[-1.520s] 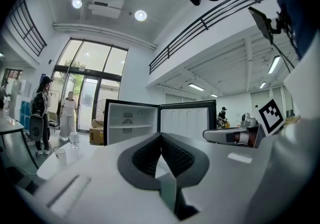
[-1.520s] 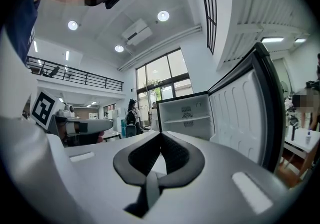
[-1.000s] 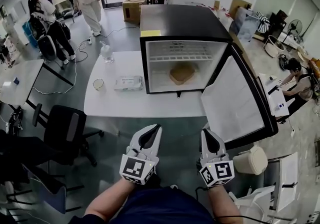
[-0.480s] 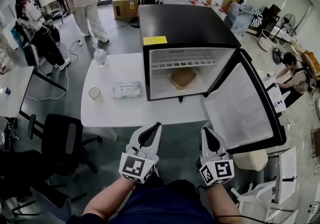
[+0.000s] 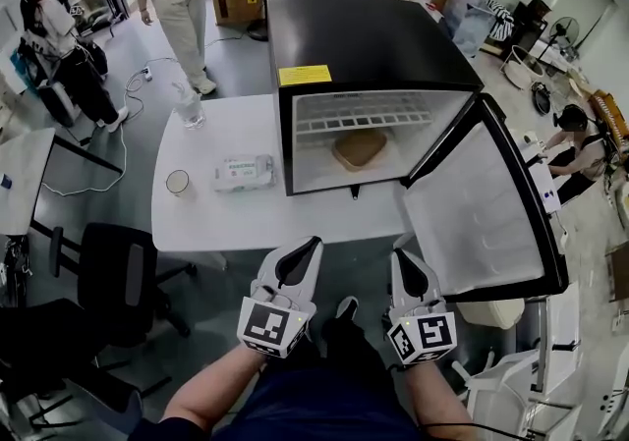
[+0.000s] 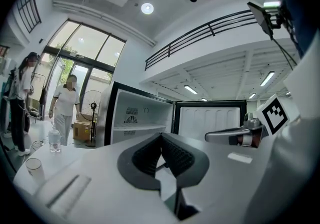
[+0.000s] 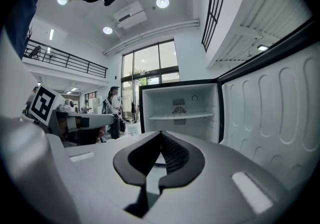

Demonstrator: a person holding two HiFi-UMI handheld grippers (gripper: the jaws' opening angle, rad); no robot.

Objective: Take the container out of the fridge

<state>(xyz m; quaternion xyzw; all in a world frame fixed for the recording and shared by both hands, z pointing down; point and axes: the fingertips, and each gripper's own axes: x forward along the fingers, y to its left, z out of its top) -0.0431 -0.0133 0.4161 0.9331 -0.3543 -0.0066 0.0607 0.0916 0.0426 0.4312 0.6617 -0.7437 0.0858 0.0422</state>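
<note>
Container (image 5: pixel 360 148), a flat brownish tub, sits low inside the fridge (image 5: pixel 369 36), toward the back and below the shelf (image 5: pixel 364 120), well apart from both grippers. The fridge stands on the right part of the white table (image 5: pixel 246 223), and its door (image 5: pixel 482 213) is swung wide to the right, which leaves the opening free for a straight reach. The left gripper (image 5: pixel 313 246) and right gripper (image 5: pixel 400 254) are held side by side near the person (image 5: pixel 314 400), short of the table's near edge, aimed at that opening. Each has its jaws pressed together with nothing between them, so they would have to part before taking the tub. A cup (image 5: pixel 178 181) and a wipes pack (image 5: pixel 244 172) lie to the left, clear of the path.
</note>
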